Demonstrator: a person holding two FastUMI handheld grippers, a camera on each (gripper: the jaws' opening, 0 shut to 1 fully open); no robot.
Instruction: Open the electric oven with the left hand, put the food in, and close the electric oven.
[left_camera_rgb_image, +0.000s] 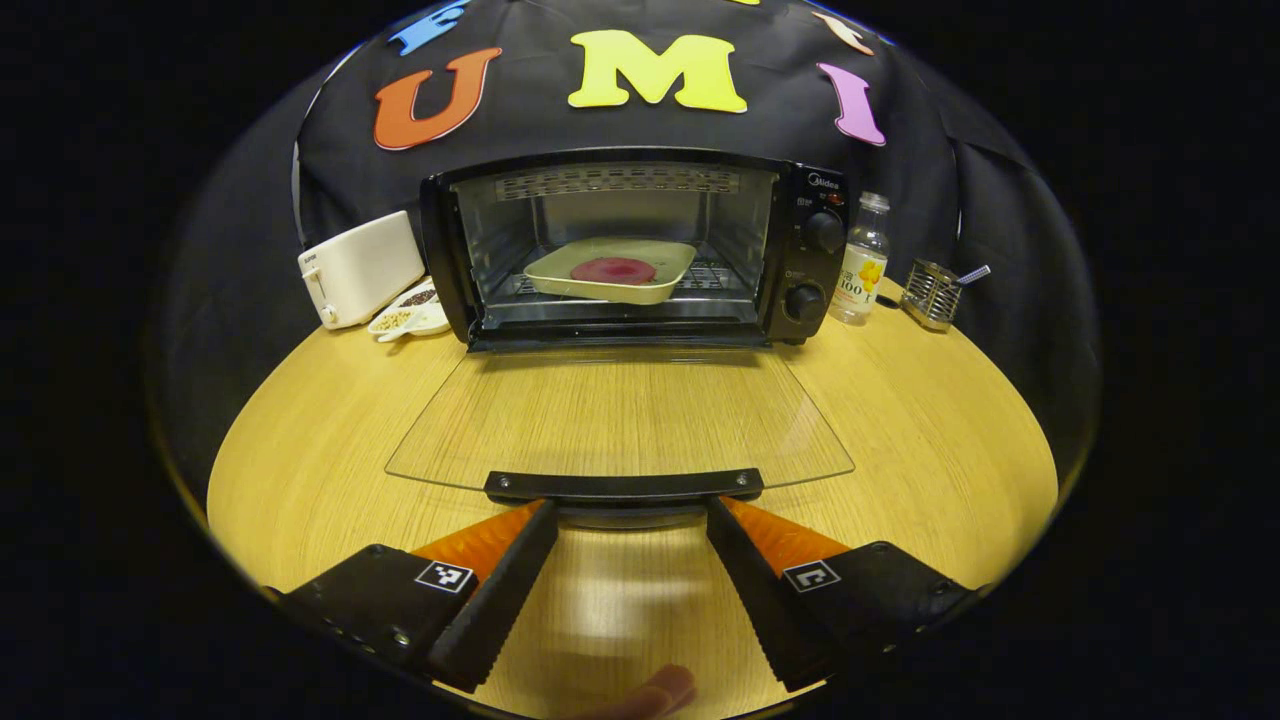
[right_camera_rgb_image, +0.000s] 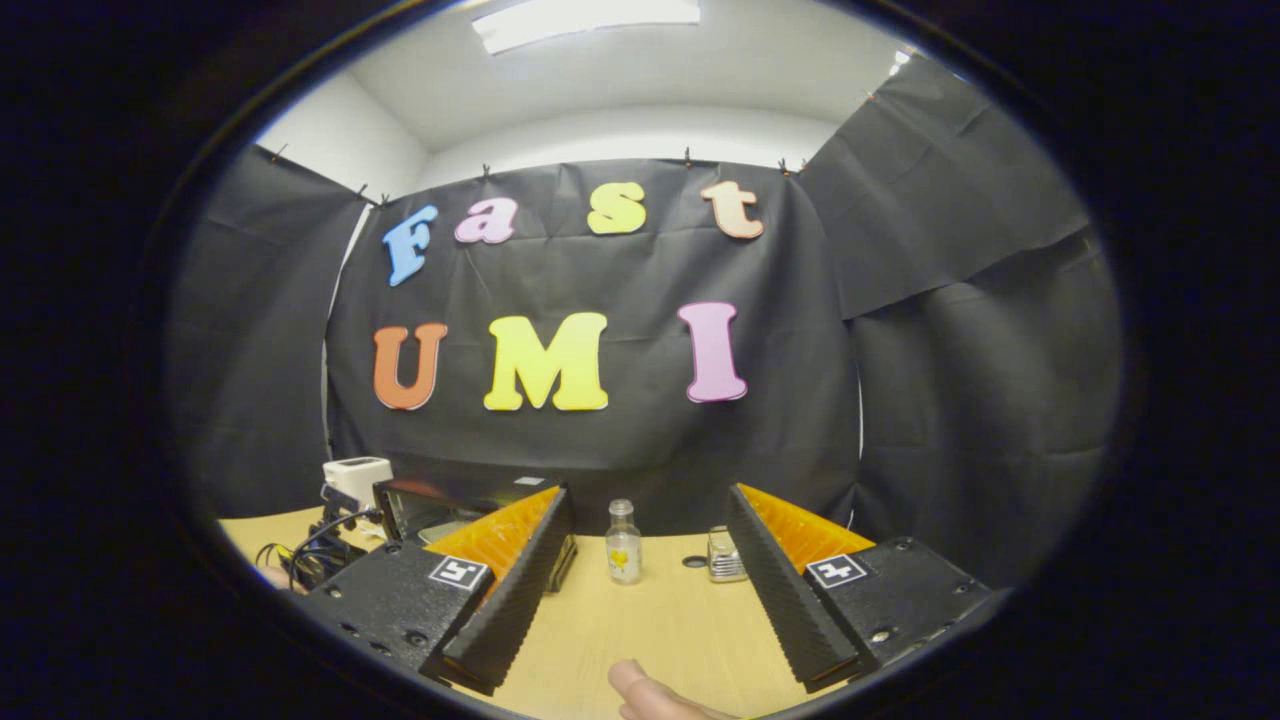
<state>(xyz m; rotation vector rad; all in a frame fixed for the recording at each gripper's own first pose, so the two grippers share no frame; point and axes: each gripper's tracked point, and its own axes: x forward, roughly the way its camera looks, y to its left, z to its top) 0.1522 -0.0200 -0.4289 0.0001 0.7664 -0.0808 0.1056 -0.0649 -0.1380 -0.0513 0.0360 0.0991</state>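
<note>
The black electric oven (left_camera_rgb_image: 810, 250) stands at the back of the table with its glass door (left_camera_rgb_image: 620, 415) folded down flat. On the rack inside rests a pale tray (left_camera_rgb_image: 560, 275) carrying a round dark-red piece of food (left_camera_rgb_image: 613, 270). My left gripper (left_camera_rgb_image: 630, 506) is open, its fingertips just short of the door's black handle (left_camera_rgb_image: 625, 485), one towards each end, and nothing is gripped. My right gripper (right_camera_rgb_image: 645, 492) is open and holds nothing, raised above the table and facing the booth wall. The oven (right_camera_rgb_image: 430, 505) shows past its left finger.
Left of the oven are a white toaster (left_camera_rgb_image: 360, 268) and a small dish of grains (left_camera_rgb_image: 410, 312). To its right stand a clear bottle (left_camera_rgb_image: 862, 260) and a metal holder (left_camera_rgb_image: 932, 292). A person's finger (right_camera_rgb_image: 650, 692) rests low on the wooden table (left_camera_rgb_image: 920, 440).
</note>
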